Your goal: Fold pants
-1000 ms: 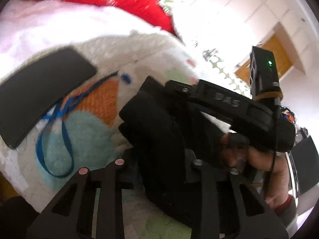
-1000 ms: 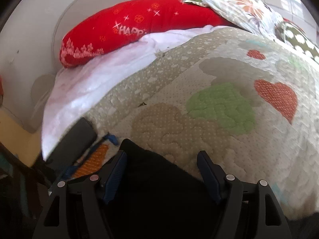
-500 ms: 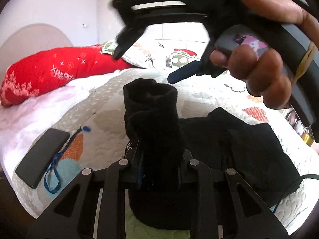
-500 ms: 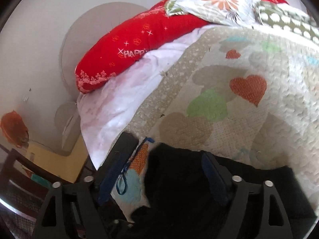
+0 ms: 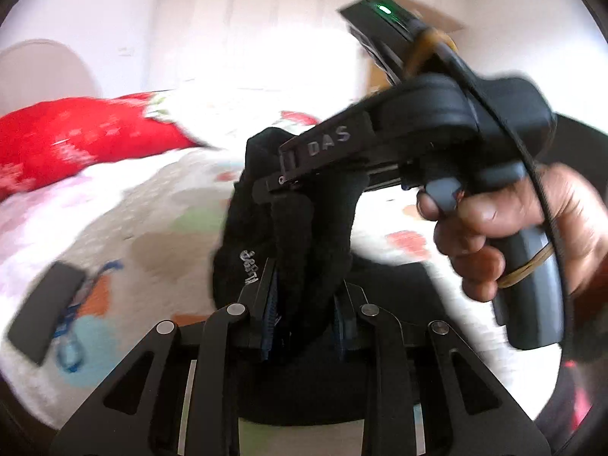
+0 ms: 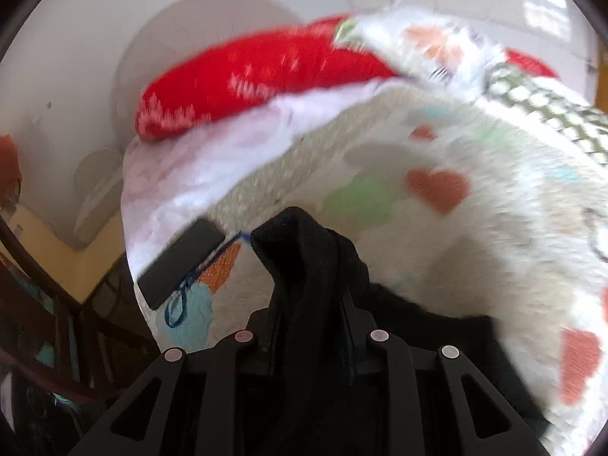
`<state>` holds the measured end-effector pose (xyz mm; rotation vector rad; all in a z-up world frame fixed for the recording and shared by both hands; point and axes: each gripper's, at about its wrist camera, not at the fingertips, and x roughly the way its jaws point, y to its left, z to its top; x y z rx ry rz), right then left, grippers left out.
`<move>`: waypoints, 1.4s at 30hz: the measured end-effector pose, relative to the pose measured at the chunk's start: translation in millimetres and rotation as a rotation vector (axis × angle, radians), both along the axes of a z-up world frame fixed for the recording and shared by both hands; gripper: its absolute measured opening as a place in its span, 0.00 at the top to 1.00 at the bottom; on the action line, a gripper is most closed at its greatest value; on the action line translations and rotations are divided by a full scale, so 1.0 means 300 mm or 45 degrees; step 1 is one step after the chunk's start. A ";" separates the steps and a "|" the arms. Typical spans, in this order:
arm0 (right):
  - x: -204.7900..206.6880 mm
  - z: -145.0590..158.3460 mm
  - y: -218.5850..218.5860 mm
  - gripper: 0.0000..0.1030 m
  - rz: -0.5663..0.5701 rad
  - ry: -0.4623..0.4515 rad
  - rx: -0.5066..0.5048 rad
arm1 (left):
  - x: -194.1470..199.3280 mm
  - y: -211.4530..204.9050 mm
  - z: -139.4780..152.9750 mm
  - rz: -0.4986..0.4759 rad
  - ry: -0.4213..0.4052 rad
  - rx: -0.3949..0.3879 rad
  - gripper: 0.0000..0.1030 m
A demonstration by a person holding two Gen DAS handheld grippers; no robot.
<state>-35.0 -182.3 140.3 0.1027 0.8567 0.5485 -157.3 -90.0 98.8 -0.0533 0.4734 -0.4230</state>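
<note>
The black pants [image 5: 292, 224] are bunched and lifted off the patterned quilt [image 5: 159, 209]. My left gripper [image 5: 304, 307] is shut on a thick fold of them. My right gripper [image 6: 311, 304] is shut on another fold of the pants [image 6: 304, 266], right in front of the left one. In the left wrist view the right gripper's body [image 5: 418, 133] and the hand holding it fill the upper right, its tip buried in the cloth. The rest of the pants trails down onto the quilt [image 6: 456, 228].
A black phone [image 6: 180, 262] with a blue lanyard [image 6: 178, 304] lies at the quilt's left edge, also in the left wrist view [image 5: 45, 307]. A red pillow [image 6: 258, 76] and floral pillows [image 6: 437, 49] lie at the headboard. The bed's edge drops off left.
My right gripper has closed on the pants; it was open around them before. Both grippers have lifted the bunched cloth higher off the quilt and come close together.
</note>
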 end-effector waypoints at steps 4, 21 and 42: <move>-0.126 -0.014 -0.221 0.77 -0.185 -0.029 -0.003 | -0.013 -0.136 -0.040 -0.243 0.126 -0.079 0.78; -0.290 -0.227 -0.591 0.56 -0.618 0.091 0.104 | 0.038 -0.040 -0.059 -0.148 0.185 0.114 0.48; 0.154 -0.325 -0.158 0.88 -0.013 0.159 -0.253 | 0.048 -0.097 -0.244 -0.205 0.279 0.130 0.40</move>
